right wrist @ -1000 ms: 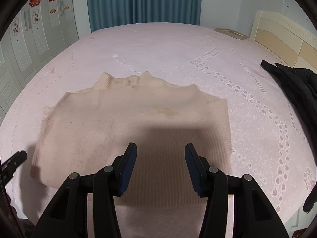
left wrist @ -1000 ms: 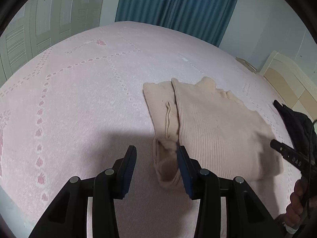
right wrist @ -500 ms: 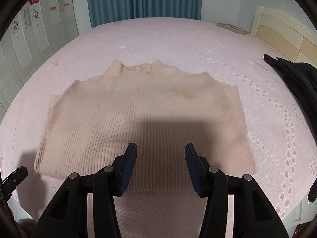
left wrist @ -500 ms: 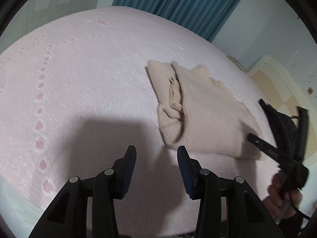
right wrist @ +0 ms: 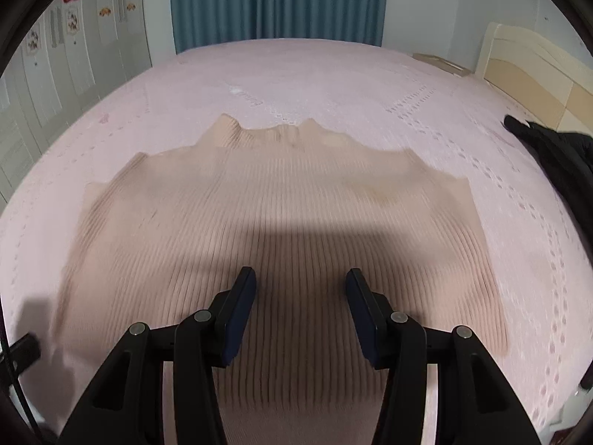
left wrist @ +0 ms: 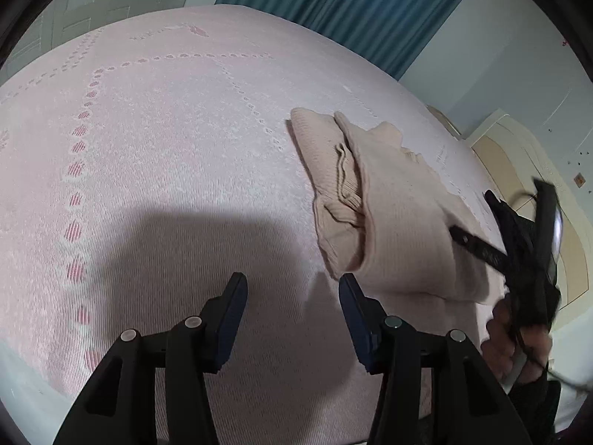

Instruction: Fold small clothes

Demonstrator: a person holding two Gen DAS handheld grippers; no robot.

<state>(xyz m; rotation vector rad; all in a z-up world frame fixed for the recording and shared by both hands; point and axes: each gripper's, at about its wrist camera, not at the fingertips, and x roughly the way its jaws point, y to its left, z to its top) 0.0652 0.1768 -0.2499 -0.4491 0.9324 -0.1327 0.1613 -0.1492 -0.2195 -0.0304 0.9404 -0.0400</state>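
A beige ribbed sweater lies flat on the pink bedspread, its sleeves folded in and its collar at the far side. In the left wrist view the sweater sits to the right, a folded sleeve showing along its left edge. My left gripper is open and empty, over bare bedspread just left of the sweater's near corner. My right gripper is open and empty, low over the sweater's near hem. The right gripper also shows at the right of the left wrist view.
A black jacket lies on the bed at the right, near the cream headboard. Blue curtains hang behind the bed. White wardrobe doors stand at the left. The bed's near edge runs just below both grippers.
My left gripper has drawn back and left, off the sweater's sleeve edge. My right gripper has moved forward and down over the sweater, which now fills more of its view.
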